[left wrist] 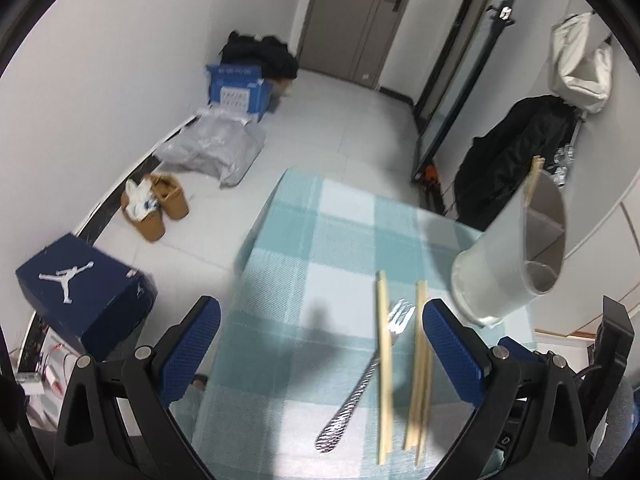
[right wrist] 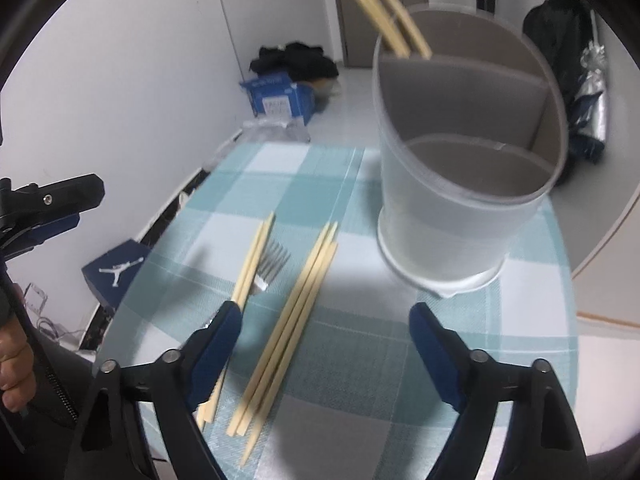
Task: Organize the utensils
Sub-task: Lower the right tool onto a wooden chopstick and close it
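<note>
A grey, divided utensil holder [right wrist: 460, 168] stands on the teal checked tablecloth [right wrist: 360, 360], with a few chopsticks [right wrist: 384, 16] sticking out of its far compartment. A bundle of loose chopsticks [right wrist: 292, 320] lies on the cloth. Left of the bundle, another pair [right wrist: 252, 260] rests across a metal fork [right wrist: 276, 262]. My right gripper [right wrist: 326, 354] is open just above the bundle, which lies between its blue pads without touching them. My left gripper [left wrist: 322, 344] is open over the fork [left wrist: 360, 380] and chopsticks [left wrist: 420, 368], left of the holder [left wrist: 508, 248].
The table's left edge drops to a tiled floor with a dark shoe box [left wrist: 84, 292], tan slippers [left wrist: 160, 208], a plastic bag [left wrist: 212, 148] and a blue carton [left wrist: 236, 88]. A black bag [left wrist: 508, 160] hangs behind the table. A hand [right wrist: 12, 360] holds the left gripper [right wrist: 52, 200].
</note>
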{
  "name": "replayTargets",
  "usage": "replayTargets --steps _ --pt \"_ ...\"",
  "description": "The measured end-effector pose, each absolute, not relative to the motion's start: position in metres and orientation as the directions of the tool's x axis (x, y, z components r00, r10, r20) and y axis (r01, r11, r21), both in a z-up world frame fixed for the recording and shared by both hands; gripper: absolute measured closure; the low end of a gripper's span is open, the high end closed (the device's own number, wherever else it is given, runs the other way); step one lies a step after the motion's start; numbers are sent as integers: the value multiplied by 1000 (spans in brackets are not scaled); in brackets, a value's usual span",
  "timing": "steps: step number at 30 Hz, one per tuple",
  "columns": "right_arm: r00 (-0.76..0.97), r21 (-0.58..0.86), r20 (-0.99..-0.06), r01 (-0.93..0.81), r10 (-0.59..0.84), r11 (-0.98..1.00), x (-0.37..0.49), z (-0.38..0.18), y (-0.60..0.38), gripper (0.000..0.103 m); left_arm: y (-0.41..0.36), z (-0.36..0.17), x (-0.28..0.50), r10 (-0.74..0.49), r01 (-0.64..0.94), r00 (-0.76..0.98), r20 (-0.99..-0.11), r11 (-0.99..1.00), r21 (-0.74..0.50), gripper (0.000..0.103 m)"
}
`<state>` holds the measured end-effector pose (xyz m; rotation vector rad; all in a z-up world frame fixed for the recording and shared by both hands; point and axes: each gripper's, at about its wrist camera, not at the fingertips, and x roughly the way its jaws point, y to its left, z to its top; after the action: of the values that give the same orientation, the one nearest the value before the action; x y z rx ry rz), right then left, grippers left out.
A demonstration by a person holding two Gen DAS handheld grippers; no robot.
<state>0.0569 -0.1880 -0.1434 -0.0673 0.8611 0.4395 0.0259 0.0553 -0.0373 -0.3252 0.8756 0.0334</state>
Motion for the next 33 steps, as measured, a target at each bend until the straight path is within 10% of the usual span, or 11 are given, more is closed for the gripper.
replayTargets --steps 15,33 --pt "470 102 -826 -418 311 903 70 -179 -168 85 72 -52 31 -126 -238 575 -808 919 -313 4" --pt "382 112 -871 -457 309 882 68 -176 -167 100 80 -53 33 -155 -261 571 -807 897 -357 4"
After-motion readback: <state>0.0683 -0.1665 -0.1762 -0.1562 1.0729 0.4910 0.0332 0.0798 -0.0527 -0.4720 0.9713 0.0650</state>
